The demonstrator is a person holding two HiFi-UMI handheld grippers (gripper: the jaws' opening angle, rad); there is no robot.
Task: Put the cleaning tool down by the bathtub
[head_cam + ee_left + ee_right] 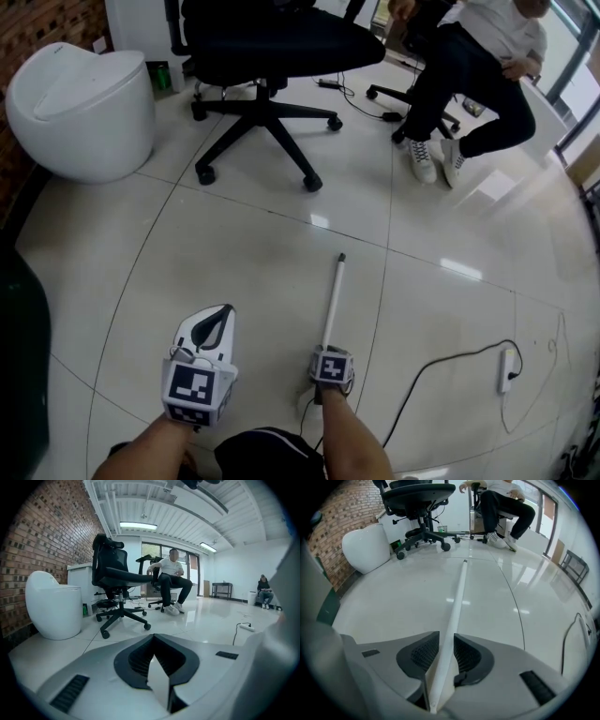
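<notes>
The cleaning tool is a long white pole (332, 302) that runs from my right gripper (328, 351) forward over the pale tiled floor. In the right gripper view the pole (458, 590) lies between the two dark pads of the right gripper (446, 638), with a thin gap on each side, so the jaws stand open around it. My left gripper (225, 309) hovers low at the left, jaws together and empty; the left gripper view (153, 637) shows nothing between them. A dark green curved rim, apparently the bathtub (23, 361), lies at the far left.
A white toilet (84, 112) stands at the back left by a brick wall. A black office chair (267, 56) is behind the pole's far end, and a seated person (469, 75) is at the back right. A power strip (506, 370) with a black cable lies at the right.
</notes>
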